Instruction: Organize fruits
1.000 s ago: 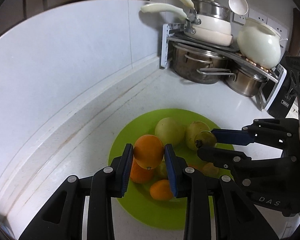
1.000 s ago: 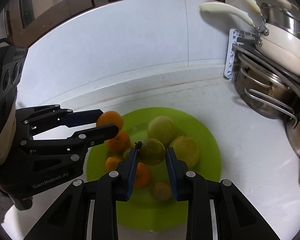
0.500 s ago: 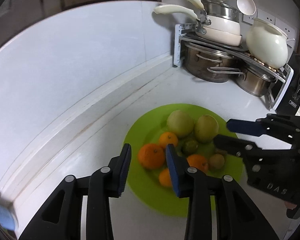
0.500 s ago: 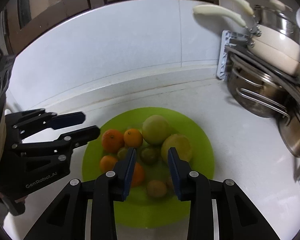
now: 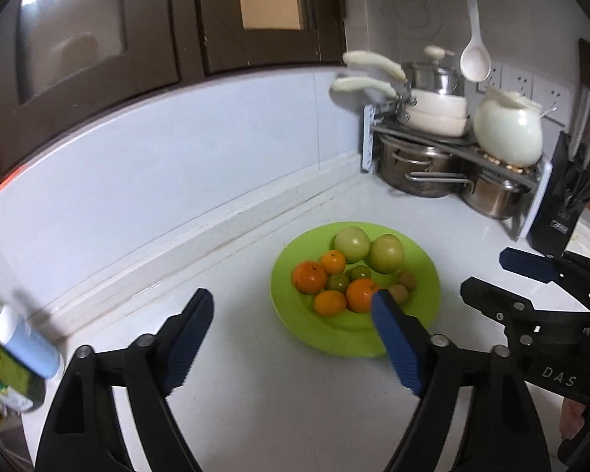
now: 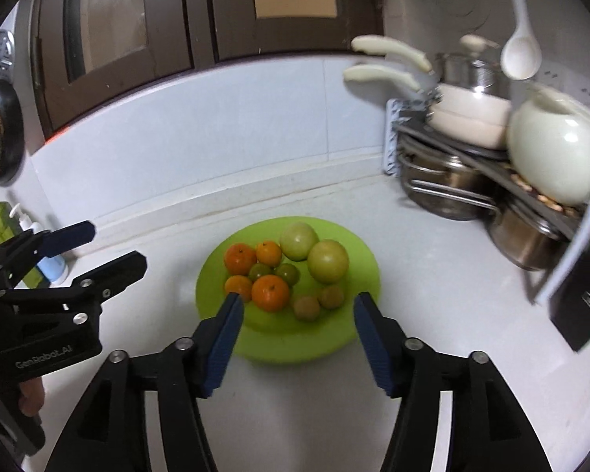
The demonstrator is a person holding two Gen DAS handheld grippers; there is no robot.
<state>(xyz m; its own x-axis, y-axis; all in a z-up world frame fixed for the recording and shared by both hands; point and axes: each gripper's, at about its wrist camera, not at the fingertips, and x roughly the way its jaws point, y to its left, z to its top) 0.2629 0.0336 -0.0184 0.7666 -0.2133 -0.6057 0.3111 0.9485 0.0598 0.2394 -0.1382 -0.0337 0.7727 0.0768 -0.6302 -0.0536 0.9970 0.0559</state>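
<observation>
Gaping wide, left tool [image 5: 291,306] empty, right tool [image 6: 297,306] just opening, released, fruit plate [image 6: 346,338] beyond

plate [image 6: 358,326]: lime green, round, shallow, flat on the white counter, holding all the fruit
pears [image 6: 299,240]: two big pale green round fruits (apples, maybe), touching, at the plate's 12 to 2 o'clock
oranges [image 6: 270,293]: four, glossy, stem dimples up; two at 10 to 11 o'clock, two at 8 o'clock
limes [image 6: 287,273]: two small dark green ones, mid-plate among the oranges
kiwis [image 6: 306,308]: two small brownish ones, side by side at 5 o'clock
</observation>
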